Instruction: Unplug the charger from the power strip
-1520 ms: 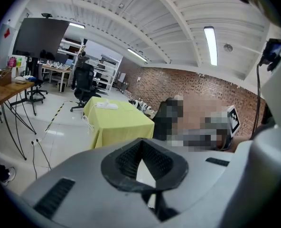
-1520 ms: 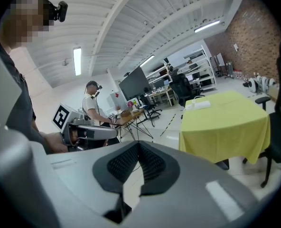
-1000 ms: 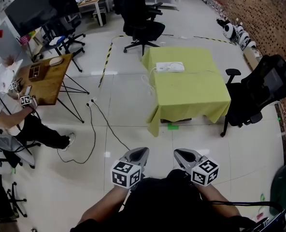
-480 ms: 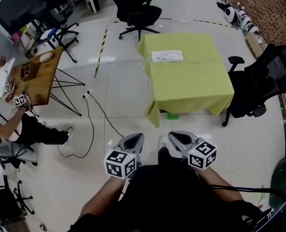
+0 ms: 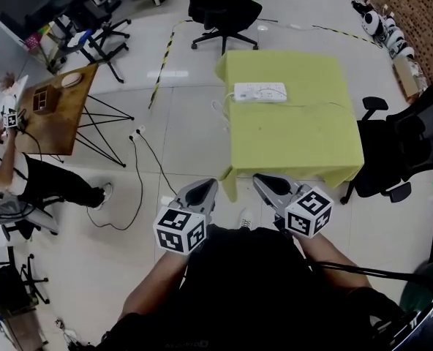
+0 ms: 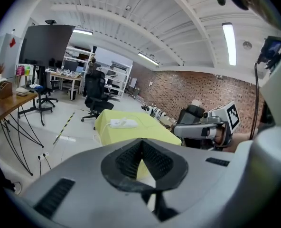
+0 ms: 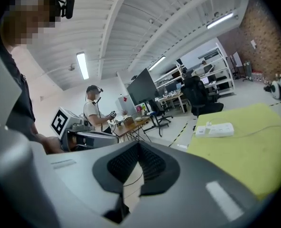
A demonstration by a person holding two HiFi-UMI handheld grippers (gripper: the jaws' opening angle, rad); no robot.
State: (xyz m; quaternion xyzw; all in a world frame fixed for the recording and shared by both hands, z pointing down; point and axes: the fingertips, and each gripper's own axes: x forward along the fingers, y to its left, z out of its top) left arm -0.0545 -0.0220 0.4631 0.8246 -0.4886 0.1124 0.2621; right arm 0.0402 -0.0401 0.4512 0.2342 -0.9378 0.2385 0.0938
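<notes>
A white power strip (image 5: pixel 260 92) lies near the far left edge of the table with the yellow-green cloth (image 5: pixel 297 137). What looks like a white charger block (image 7: pixel 200 129) sits at the strip's left end, and a white cable (image 5: pixel 222 110) hangs off the table's left side. My left gripper (image 5: pixel 204 187) and right gripper (image 5: pixel 264 181) are held side by side just short of the table's near edge, both shut and empty. The strip (image 6: pixel 123 123) lies far beyond the left gripper (image 6: pixel 141 144). In the right gripper view the strip (image 7: pixel 216 128) lies well ahead of that gripper (image 7: pixel 139 146).
One black office chair (image 5: pixel 224 9) stands behind the table and another (image 5: pixel 414 148) at its right. At the left are a wooden table (image 5: pixel 55 108) and a seated person (image 5: pixel 34 181). Black cables (image 5: pixel 140 185) trail over the floor, and striped tape (image 5: pixel 164 61) marks it.
Both grippers have moved forward towards the table, which now lies much nearer in the head view. Their jaws have stayed shut.
</notes>
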